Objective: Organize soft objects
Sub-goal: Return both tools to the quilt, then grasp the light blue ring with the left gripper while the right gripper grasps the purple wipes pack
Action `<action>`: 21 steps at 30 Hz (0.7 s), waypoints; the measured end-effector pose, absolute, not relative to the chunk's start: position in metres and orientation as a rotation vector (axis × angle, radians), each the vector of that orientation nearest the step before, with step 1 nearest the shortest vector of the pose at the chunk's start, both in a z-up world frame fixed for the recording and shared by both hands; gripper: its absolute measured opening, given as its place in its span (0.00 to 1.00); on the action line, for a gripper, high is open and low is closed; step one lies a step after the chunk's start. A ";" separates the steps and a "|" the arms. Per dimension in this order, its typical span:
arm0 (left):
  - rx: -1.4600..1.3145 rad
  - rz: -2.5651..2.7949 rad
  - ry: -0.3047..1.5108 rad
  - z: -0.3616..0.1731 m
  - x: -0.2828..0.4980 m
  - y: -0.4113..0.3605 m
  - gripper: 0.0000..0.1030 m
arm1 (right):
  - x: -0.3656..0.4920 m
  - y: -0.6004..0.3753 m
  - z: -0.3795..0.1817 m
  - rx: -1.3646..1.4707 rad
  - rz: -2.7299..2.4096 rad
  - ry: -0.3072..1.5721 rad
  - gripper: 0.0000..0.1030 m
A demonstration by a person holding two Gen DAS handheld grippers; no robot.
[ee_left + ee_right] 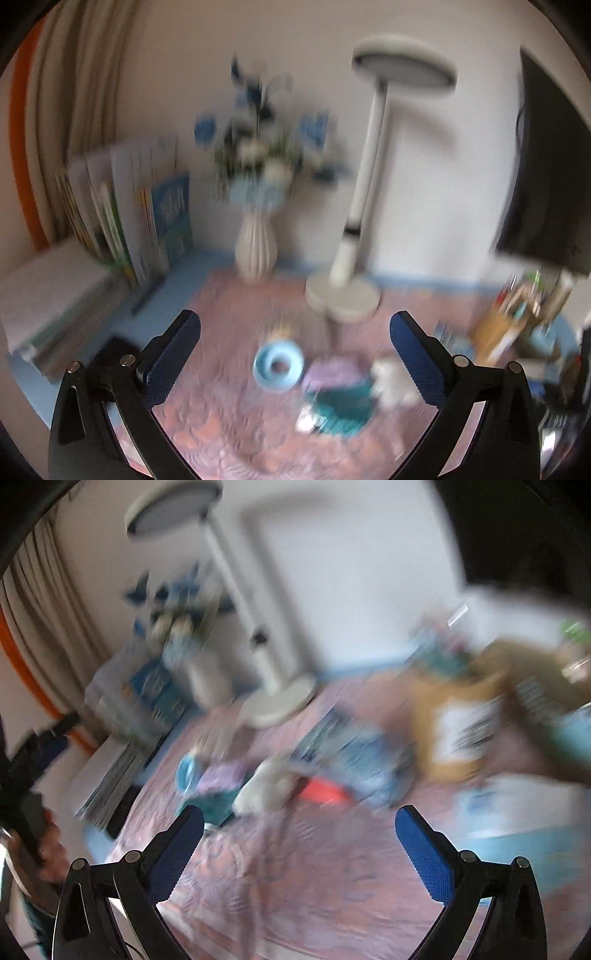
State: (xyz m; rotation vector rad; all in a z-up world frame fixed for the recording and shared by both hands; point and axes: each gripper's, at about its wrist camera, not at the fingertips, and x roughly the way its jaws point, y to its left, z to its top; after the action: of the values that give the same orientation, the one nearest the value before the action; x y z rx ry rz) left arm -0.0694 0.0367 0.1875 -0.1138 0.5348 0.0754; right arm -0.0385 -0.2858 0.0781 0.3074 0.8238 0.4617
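Note:
Both views are motion-blurred. On the pink patterned cloth (229, 417) lie a light blue ring (279, 365), a lilac soft piece (332, 371), a teal soft piece (343, 408) and a white plush toy (391, 380). My left gripper (295, 354) is open and empty, above and short of them. My right gripper (299, 843) is open and empty over the cloth (314, 878); the white plush (264, 786), lilac piece (219, 777), teal piece (218, 805) and blue ring (186, 771) lie ahead of it to the left. A red item (321, 792) lies behind the plush.
A white desk lamp (347, 291), a white ribbed vase with flowers (255, 251) and upright books (147, 218) stand at the back. A dark monitor (546, 177) and a brown box (458, 731) with clutter are at the right. A blue packet (354, 760) lies mid-table.

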 end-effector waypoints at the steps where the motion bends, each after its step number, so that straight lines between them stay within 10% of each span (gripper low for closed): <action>1: -0.116 0.056 0.583 0.163 -0.063 0.042 1.00 | -0.025 -0.276 0.061 0.330 0.496 0.883 1.00; 21: -0.077 -0.107 0.727 0.038 -0.037 0.008 0.99 | 0.009 -0.261 -0.008 0.223 0.227 0.955 1.00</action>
State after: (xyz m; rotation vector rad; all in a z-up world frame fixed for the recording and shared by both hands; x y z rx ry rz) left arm -0.0374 0.0083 0.0383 -0.0773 0.7270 -0.1071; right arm 0.0093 -0.2613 -0.0081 0.2231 0.9550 0.2269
